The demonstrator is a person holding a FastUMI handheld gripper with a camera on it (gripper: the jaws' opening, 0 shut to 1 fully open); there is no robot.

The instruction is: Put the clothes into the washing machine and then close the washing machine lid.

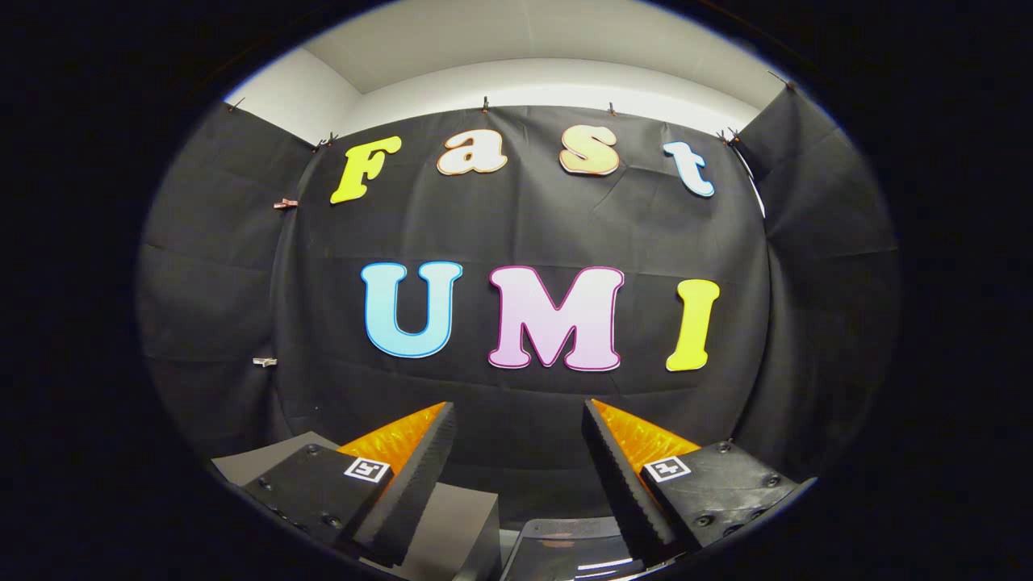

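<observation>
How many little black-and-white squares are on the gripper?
2. One square sits on the left side of the gripper, the other on its right. The gripper is open, with nothing between its fingers.

The hand-held gripper [516, 468] has two wedge-shaped fingers with ribbed inner faces. Each finger mounts on a block body with screws and a square fiducial marker, at 7 and 5 o'clock.

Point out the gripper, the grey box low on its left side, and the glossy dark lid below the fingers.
gripper [516, 420]: gripper view, open gap midway between its fingertips.
grey box [464, 516]: gripper view, its top face beside the left finger.
glossy dark lid [565, 549]: gripper view, its shiny upper surface.
</observation>
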